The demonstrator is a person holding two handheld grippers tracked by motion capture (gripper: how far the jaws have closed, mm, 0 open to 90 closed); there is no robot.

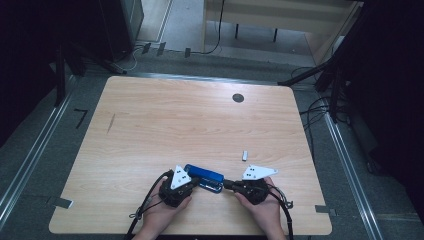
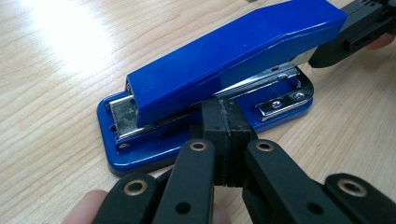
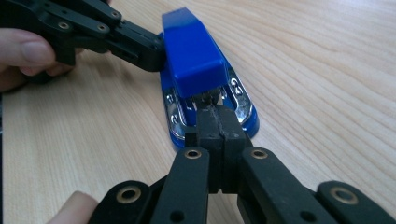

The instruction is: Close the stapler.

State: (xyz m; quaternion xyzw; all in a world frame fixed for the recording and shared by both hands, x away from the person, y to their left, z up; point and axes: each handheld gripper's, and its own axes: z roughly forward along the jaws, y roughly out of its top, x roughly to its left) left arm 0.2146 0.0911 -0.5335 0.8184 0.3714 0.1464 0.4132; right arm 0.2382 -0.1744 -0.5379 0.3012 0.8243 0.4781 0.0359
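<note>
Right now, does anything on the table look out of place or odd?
Only slightly: a small pale piece lies alone on the table, apart from the blue stapler; what it is cannot be told.

Bright glare on the table (image 2: 65, 42) — dim, dark edges overhead.

No legible text, brand or number in any view. Blue stapler (image 2: 224, 65): faint embossed mark on the rear end of its top arm, just beyond the left gripper's (image 2: 229, 140) fingertips, unreadable.
</note>
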